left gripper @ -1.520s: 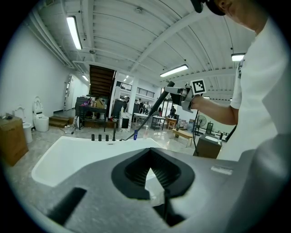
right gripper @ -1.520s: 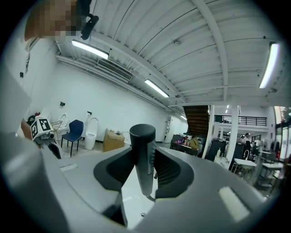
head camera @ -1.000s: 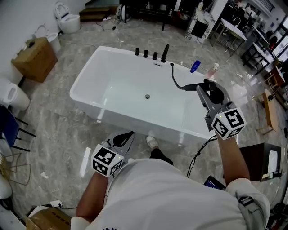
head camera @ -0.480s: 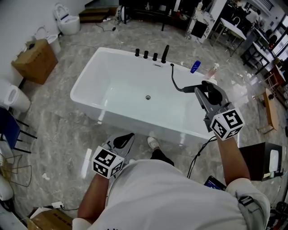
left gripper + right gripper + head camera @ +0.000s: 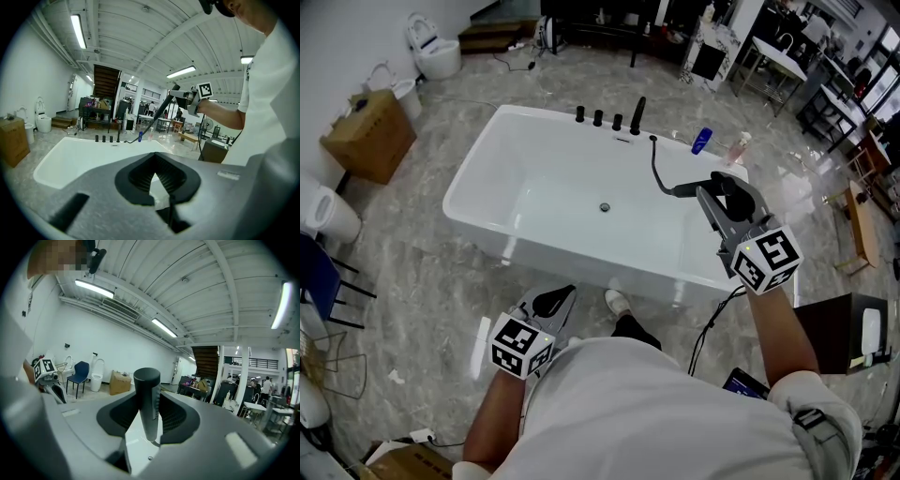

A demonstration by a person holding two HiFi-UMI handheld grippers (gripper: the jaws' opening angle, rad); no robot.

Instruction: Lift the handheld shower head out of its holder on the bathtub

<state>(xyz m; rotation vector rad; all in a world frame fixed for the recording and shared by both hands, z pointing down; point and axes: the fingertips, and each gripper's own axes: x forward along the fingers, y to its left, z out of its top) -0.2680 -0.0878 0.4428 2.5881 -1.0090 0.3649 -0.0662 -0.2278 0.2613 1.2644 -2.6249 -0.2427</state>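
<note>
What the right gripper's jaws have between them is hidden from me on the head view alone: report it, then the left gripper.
Observer: In the right gripper view, the right gripper is shut on the black cylindrical shower head handle, a pad pressed to each side.
Operator: Now the left.
Observer: The left gripper has its jaws together with nothing between them.
Operator: Give me the handle's height.
Observer: Side-on, the left gripper view shows the handle held well above the white bathtub's rim, with the black hose slanting down to it.
</note>
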